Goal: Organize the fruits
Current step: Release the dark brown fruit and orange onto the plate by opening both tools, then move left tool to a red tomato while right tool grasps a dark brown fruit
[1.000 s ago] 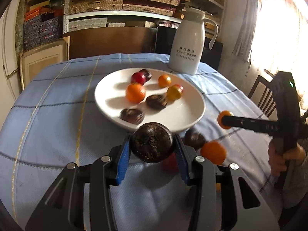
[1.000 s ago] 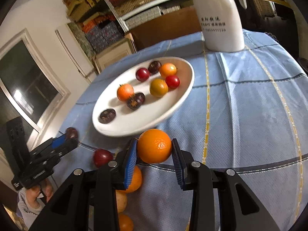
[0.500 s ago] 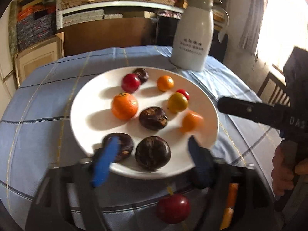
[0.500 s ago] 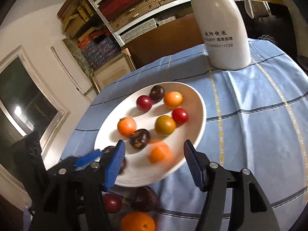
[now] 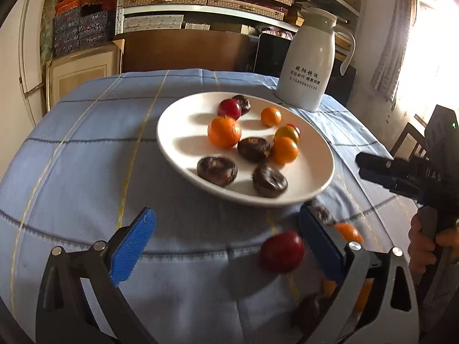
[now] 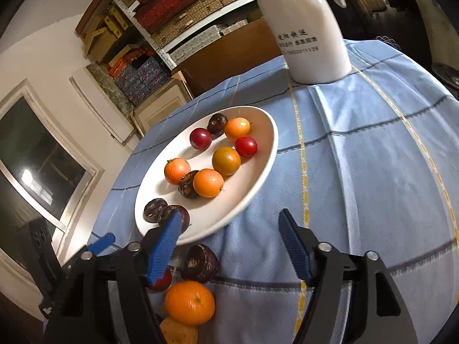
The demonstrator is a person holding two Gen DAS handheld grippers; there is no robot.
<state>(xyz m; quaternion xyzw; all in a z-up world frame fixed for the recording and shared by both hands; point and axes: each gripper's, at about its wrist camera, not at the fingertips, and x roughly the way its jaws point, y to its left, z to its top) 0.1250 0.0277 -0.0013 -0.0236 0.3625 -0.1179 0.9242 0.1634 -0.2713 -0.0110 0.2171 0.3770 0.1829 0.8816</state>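
A white plate (image 5: 178, 132) (image 6: 258, 132) on the blue tablecloth holds several fruits: oranges, red plums and dark wrinkled fruits. My left gripper (image 5: 226, 246) is open and empty, low over the cloth in front of the plate. A red plum (image 5: 281, 251) lies on the cloth near its right finger. My right gripper (image 6: 231, 242) is open and empty at the plate's near edge. Below it on the cloth lie an orange (image 6: 190, 302) and a dark fruit (image 6: 199, 263). The right gripper also shows in the left wrist view (image 5: 381, 169), right of the plate.
A white thermos jug (image 5: 308, 60) (image 6: 304, 25) stands on the table behind the plate. More loose fruits (image 5: 345, 233) lie on the cloth by the left gripper's right finger. Shelves with boxes stand behind the table. A chair (image 5: 407, 140) is at the right.
Both grippers opened. The dark fruit from my left gripper and the orange from my right now lie on the plate. Both grippers have drawn back toward the loose fruits.
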